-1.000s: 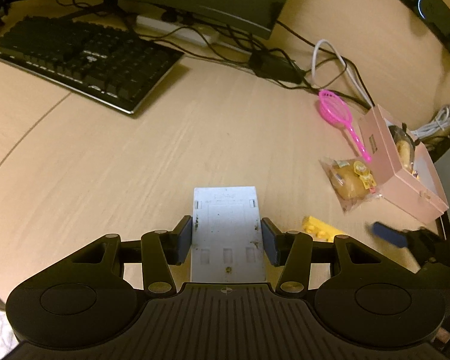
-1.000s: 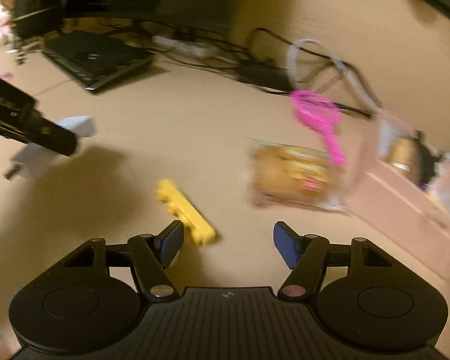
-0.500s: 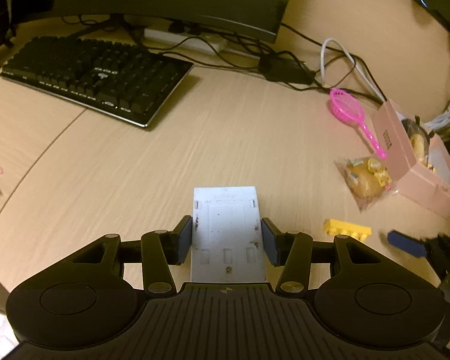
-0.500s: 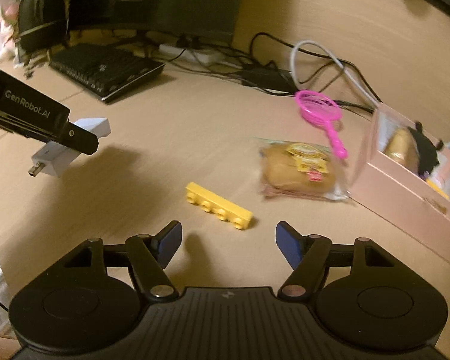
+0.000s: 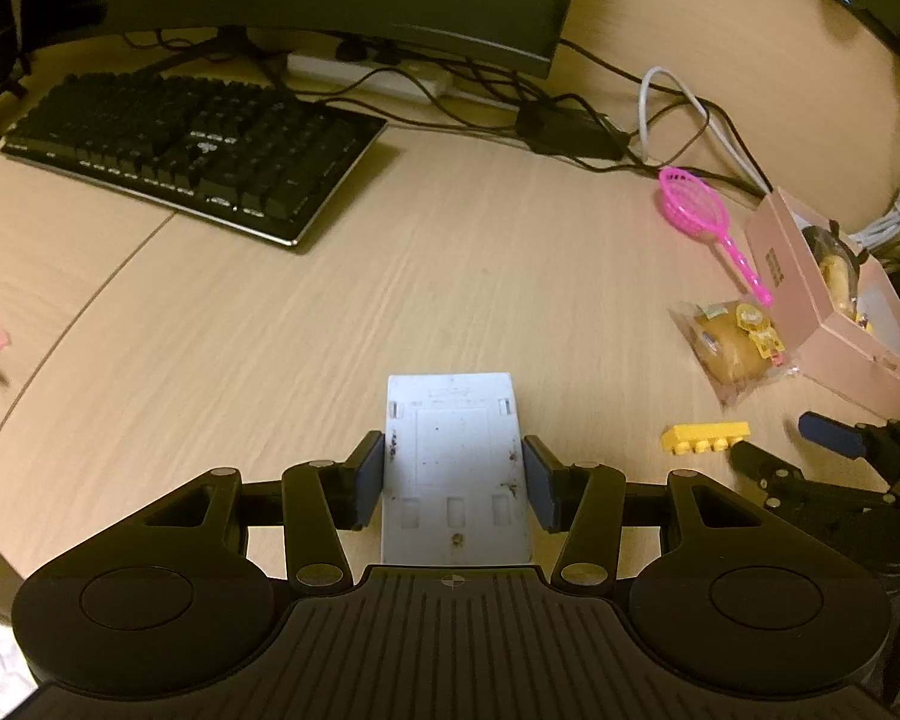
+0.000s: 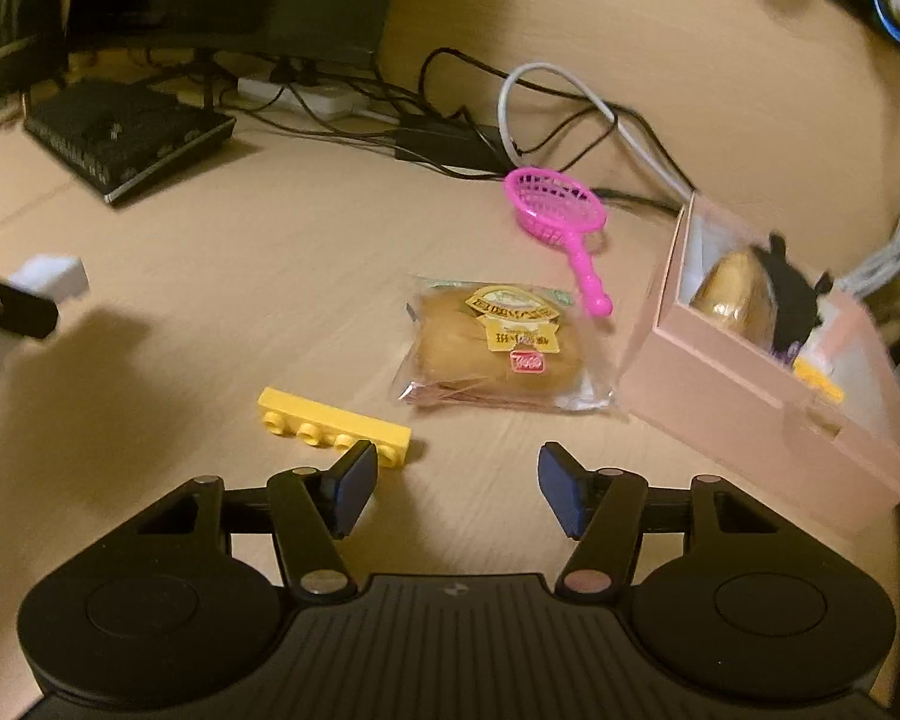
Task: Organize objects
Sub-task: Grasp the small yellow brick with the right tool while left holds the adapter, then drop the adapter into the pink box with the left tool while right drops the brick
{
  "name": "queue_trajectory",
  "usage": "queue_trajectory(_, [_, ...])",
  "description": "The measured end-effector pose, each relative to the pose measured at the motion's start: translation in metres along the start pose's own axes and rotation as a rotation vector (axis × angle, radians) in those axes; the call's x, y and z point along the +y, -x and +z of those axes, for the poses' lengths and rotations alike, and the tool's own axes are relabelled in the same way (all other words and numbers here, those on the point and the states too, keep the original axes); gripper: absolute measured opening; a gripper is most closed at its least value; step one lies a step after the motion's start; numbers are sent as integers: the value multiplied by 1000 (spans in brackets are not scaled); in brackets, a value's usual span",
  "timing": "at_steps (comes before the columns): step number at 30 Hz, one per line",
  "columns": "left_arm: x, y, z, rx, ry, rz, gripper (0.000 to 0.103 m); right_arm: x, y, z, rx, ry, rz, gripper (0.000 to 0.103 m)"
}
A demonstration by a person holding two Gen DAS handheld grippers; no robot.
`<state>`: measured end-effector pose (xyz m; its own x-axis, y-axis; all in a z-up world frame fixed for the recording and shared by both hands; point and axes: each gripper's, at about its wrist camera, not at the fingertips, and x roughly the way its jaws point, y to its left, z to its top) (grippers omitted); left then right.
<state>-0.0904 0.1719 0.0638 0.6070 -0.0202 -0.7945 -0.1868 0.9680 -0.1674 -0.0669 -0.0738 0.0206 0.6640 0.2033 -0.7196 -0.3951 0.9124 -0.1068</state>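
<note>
The left gripper (image 5: 453,474) clamps a flat white plastic adapter (image 5: 453,456) between its fingers. The right gripper (image 6: 450,483) gapes empty (yellow studded toy brick (image 6: 333,423) beside its left finger).

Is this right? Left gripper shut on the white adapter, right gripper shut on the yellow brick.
Half right. The left gripper is shut on the white adapter, but the right gripper is open; the yellow brick lies loose on the desk, as the right wrist view shows.

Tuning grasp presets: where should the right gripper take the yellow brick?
Grip the yellow brick mid-length across its narrow width, from above. It lies flat on the desk, studs sideways, long axis roughly across the open right gripper, so rotate the wrist first.
</note>
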Motion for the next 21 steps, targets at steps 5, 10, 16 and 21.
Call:
queue_trajectory(5, [1,2,-2,0,3,-4,53,17,4,-1,-38,-34,70,83])
queue_trajectory(10, [4,5,-6,0,7,-2,53,19,-10,3,-33,-69,62,83])
queue_trajectory(16, [12,5,-10,6,22,-19,53,20,-24,7,-3,-128,79,83])
queue_trajectory(21, [10,10,-12,1,3,-32,53,20,-23,10,-9,-150,71,63])
